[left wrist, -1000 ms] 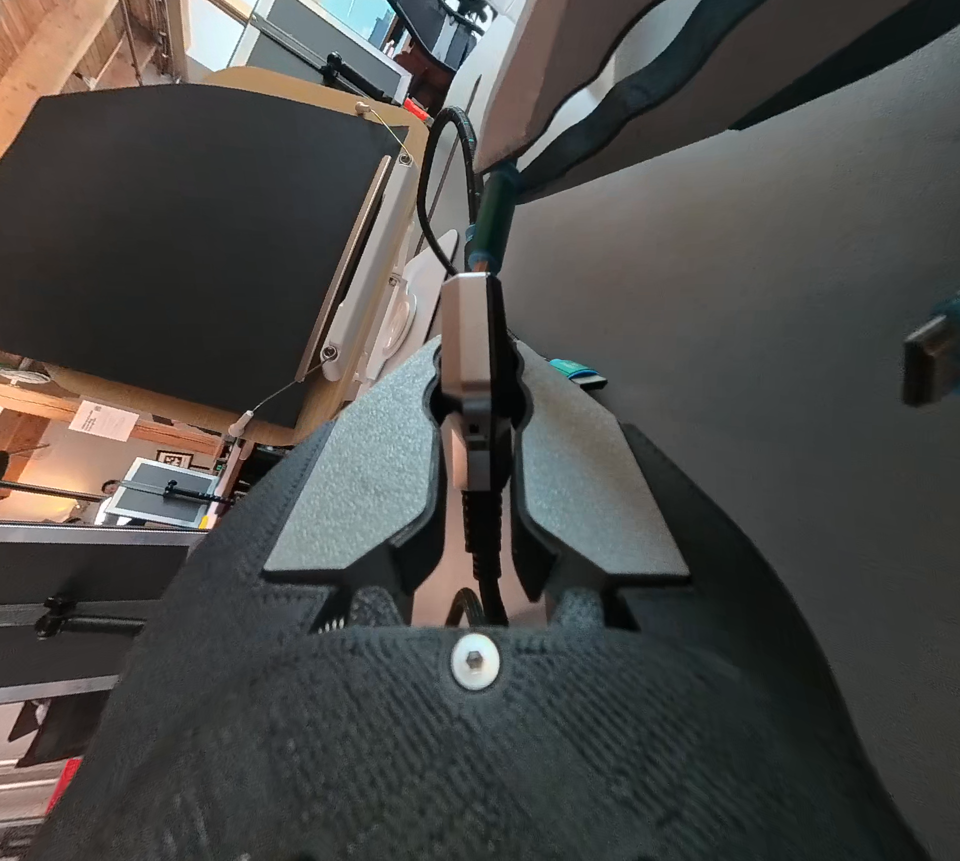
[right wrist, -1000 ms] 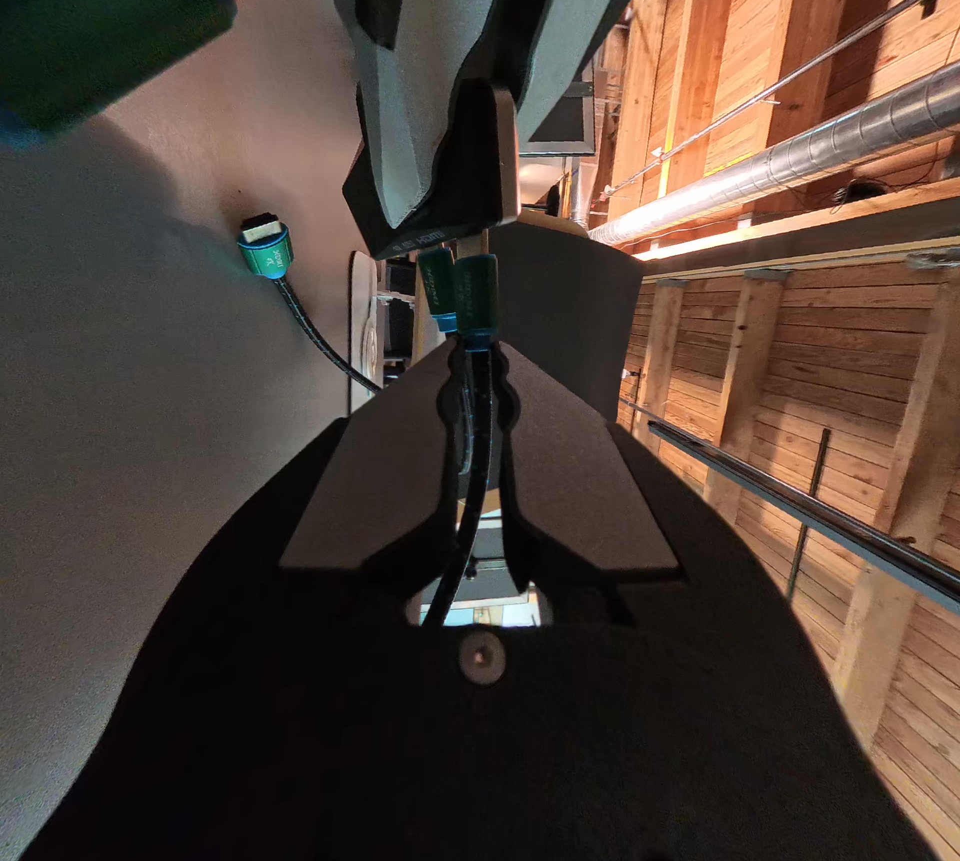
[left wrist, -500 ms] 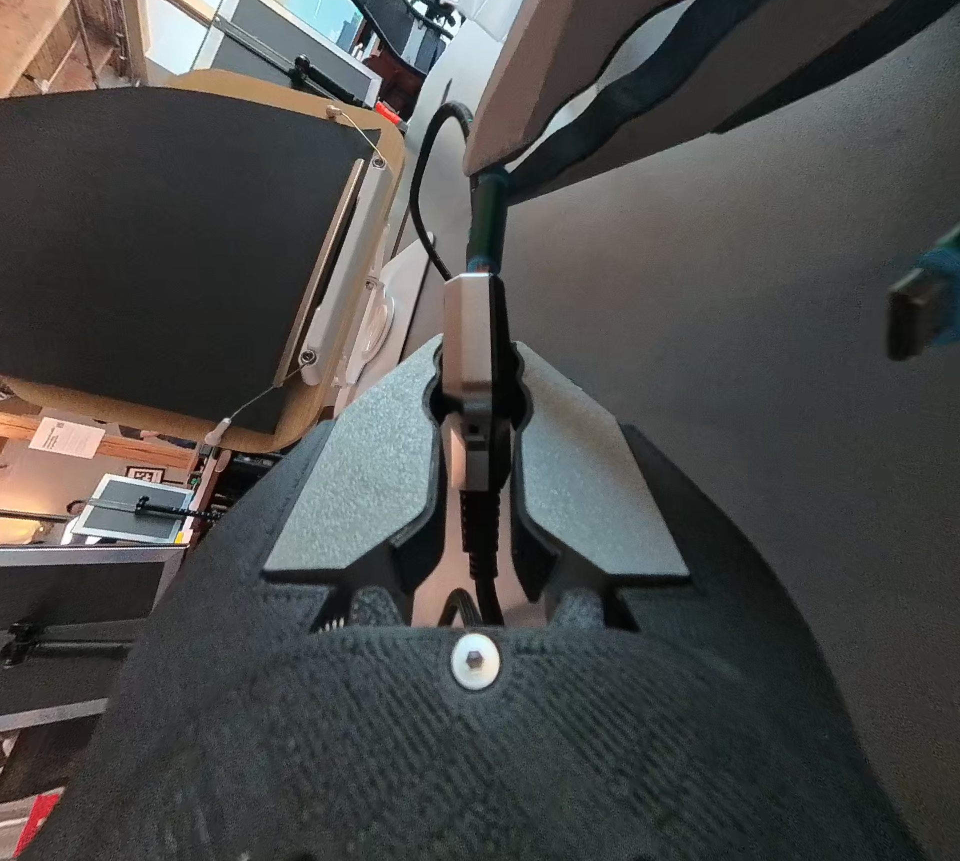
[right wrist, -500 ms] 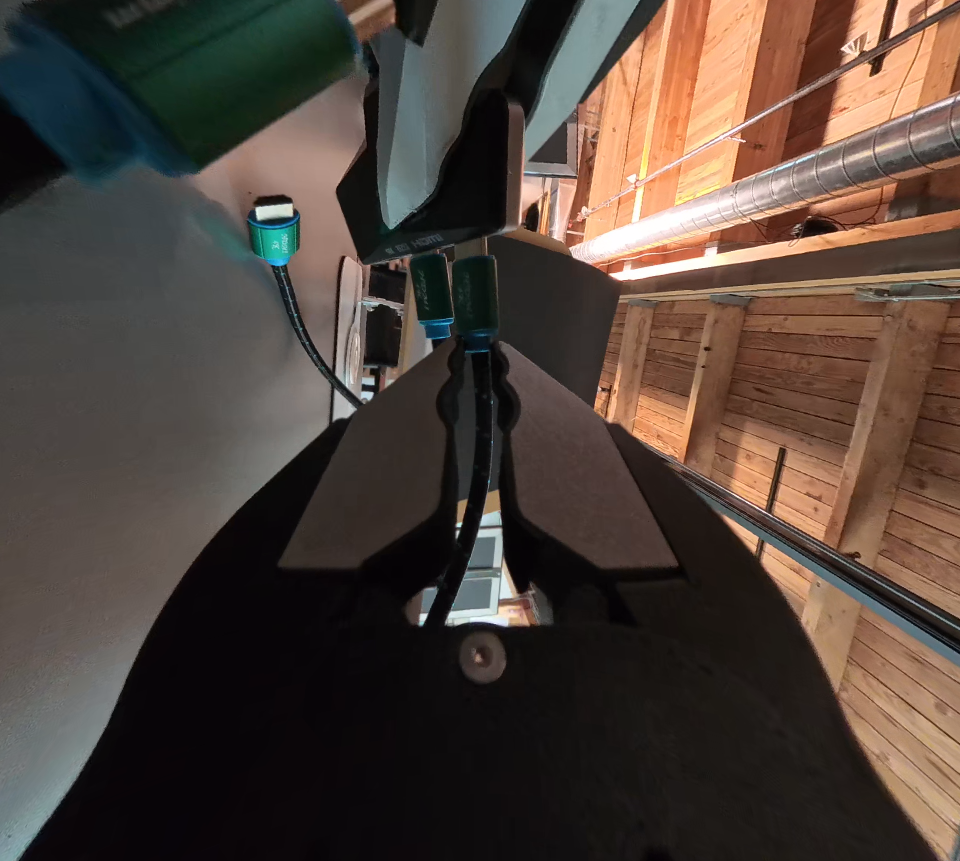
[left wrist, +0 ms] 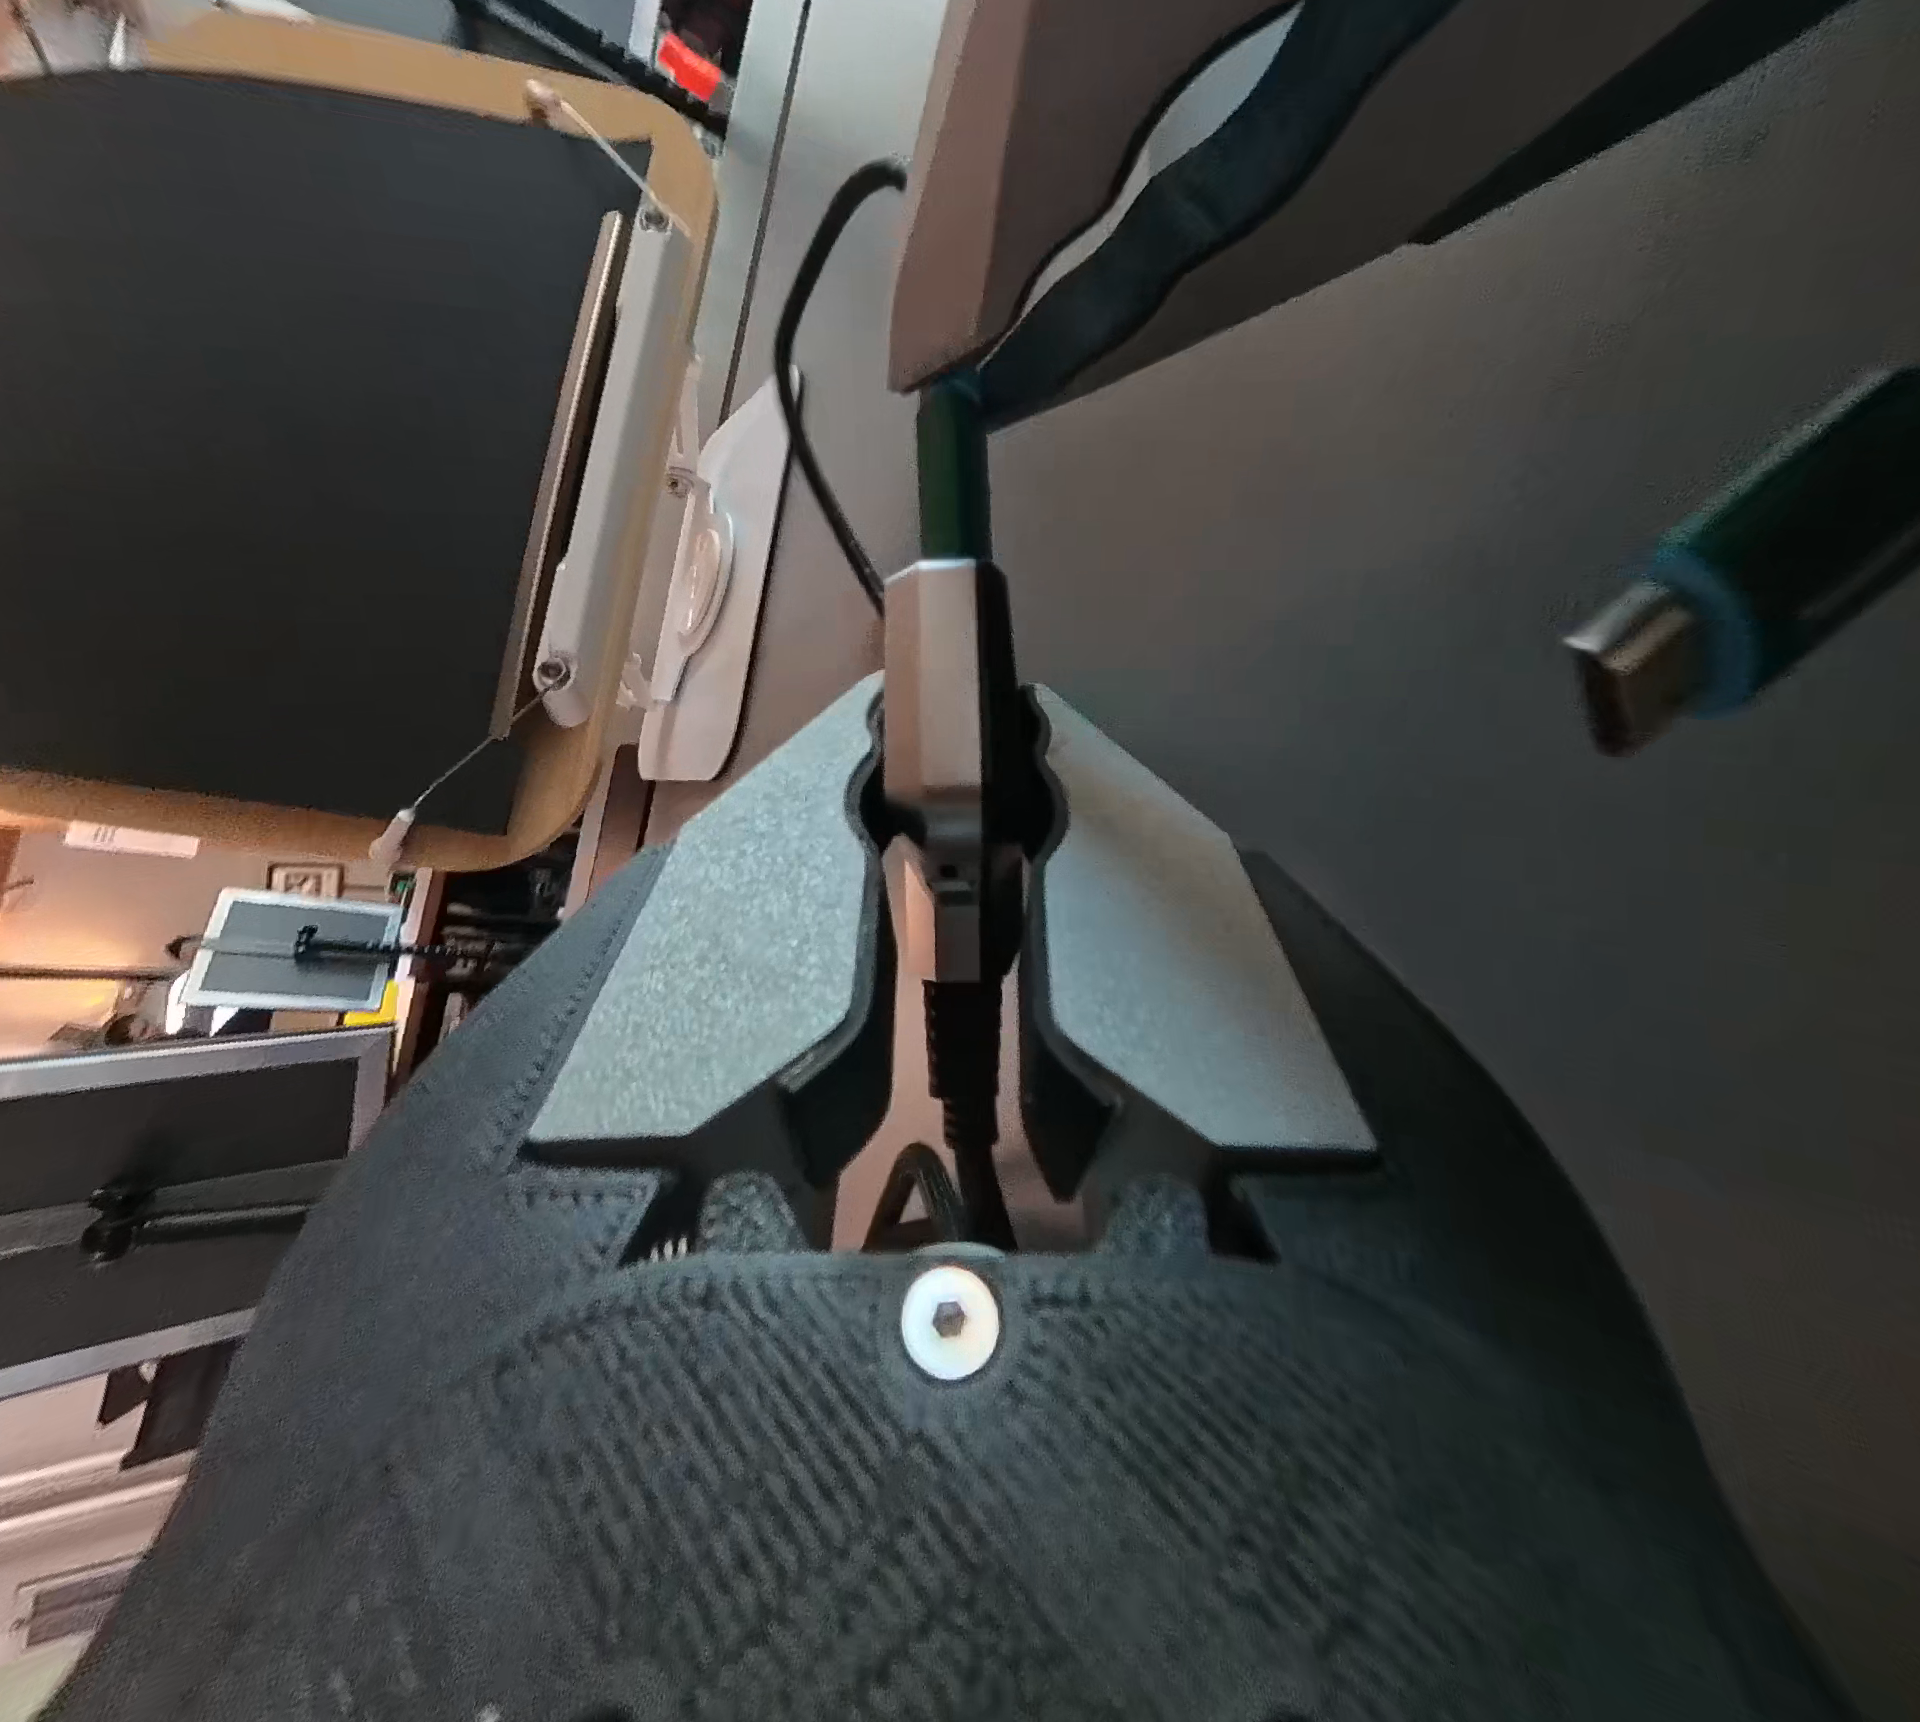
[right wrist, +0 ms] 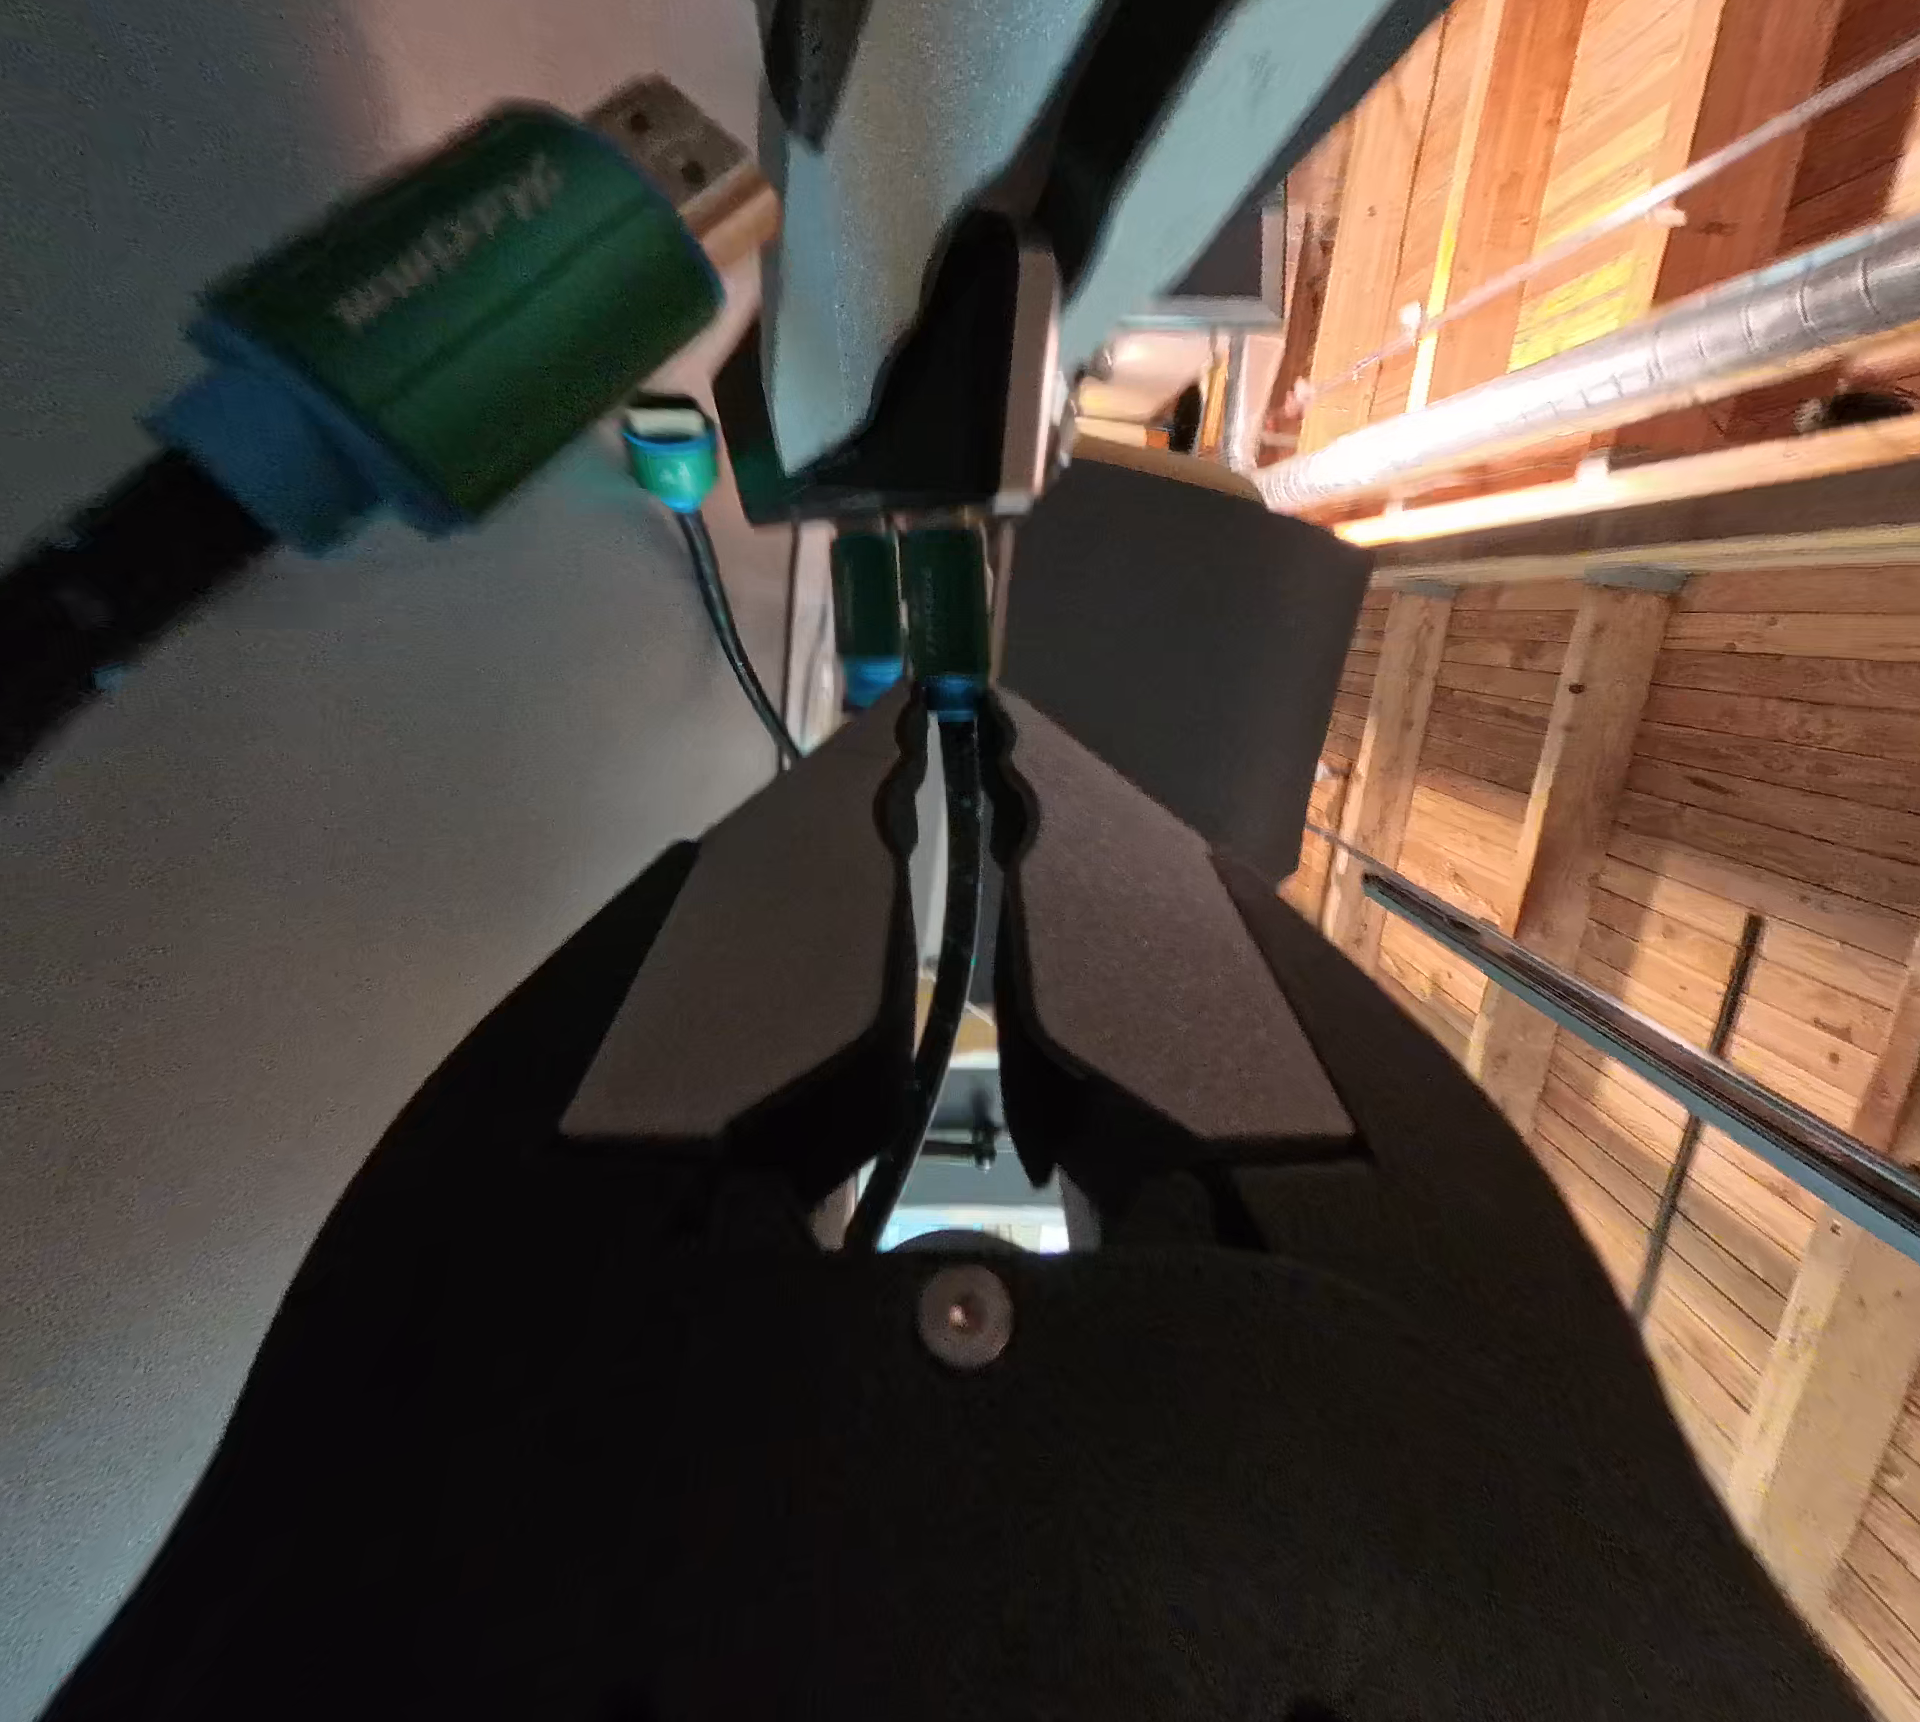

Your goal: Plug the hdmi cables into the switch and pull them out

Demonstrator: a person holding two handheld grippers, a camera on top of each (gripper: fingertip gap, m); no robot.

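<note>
My left gripper point(left wrist: 951, 722) is shut on the silver and black HDMI switch point(left wrist: 930, 675), held off the grey table point(left wrist: 1351, 841). A green plug point(left wrist: 951, 477) sits in the switch's far end. In the right wrist view my right gripper point(right wrist: 951, 716) is shut on the black cable point(right wrist: 961, 841) just behind a green plug point(right wrist: 948, 602) that meets the switch point(right wrist: 935, 446). A second green plug point(right wrist: 868, 607) sits beside it. The left gripper's grey pads point(right wrist: 914, 114) clamp the switch from above. A loose green plug point(right wrist: 468, 301) hangs close to the camera and also shows in the left wrist view point(left wrist: 1766, 571).
Another loose green plug point(right wrist: 670, 462) with its cable lies on the table. A dark panel with a wooden rim point(left wrist: 291, 425) and a white fitting point(left wrist: 707, 550) stand beyond the switch. A wooden wall point(right wrist: 1662, 841) and a metal duct point(right wrist: 1610, 353) fill the right.
The loose hanging plug has swung closer to both cameras and looks larger. Both grippers keep their holds on the switch and the cable.
</note>
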